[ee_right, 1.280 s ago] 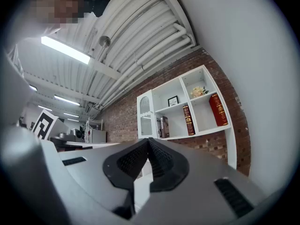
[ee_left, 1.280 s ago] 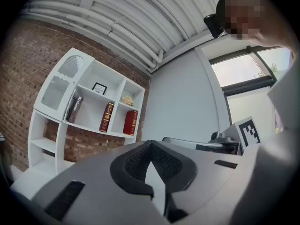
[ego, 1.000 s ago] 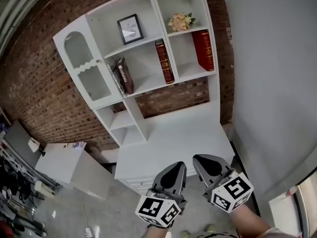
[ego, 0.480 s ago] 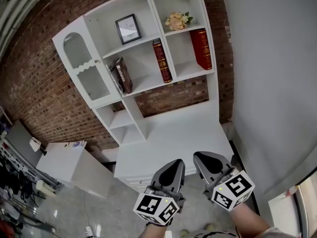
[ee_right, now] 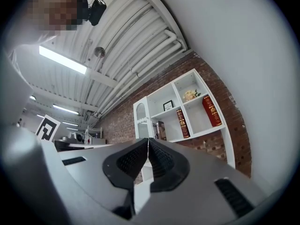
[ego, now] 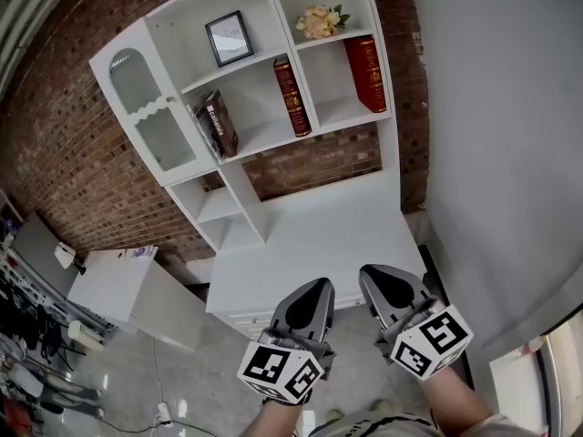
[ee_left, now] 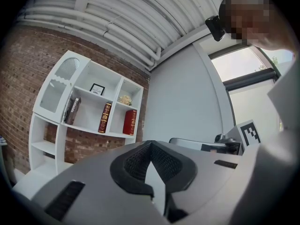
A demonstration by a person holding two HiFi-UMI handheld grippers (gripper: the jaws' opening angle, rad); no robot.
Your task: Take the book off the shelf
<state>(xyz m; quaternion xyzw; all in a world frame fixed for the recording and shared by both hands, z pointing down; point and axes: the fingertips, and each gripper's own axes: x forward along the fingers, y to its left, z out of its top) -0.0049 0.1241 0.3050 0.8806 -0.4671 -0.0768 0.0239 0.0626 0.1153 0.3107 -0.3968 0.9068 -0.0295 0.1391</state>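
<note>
A white shelf unit [ego: 264, 139] stands against a brick wall. On it are a bright red book [ego: 364, 73] in the right compartment, a dark red book [ego: 291, 96] upright in the middle, and dark books [ego: 217, 123] leaning at the left. My left gripper [ego: 320, 282] and right gripper [ego: 365, 269] are side by side low in the head view, well short of the shelf. Both are shut with nothing between the jaws. In the left gripper view the jaws [ee_left: 150, 142] meet below the books [ee_left: 105, 117]. The right gripper view shows its jaws [ee_right: 148, 139] pressed together, the shelf [ee_right: 187, 121] beyond.
A framed picture [ego: 228, 37] and a flower bunch [ego: 319, 21] sit on the upper shelves. A glass-door cabinet [ego: 150, 121] forms the unit's left side. Below is a white desk top [ego: 319, 244]. A low white cabinet [ego: 127, 299] stands left, a grey wall [ego: 492, 153] right.
In the head view the shelf has shifted up and to the left. Both grippers stay shut and low in the frame; the left one has dropped slightly.
</note>
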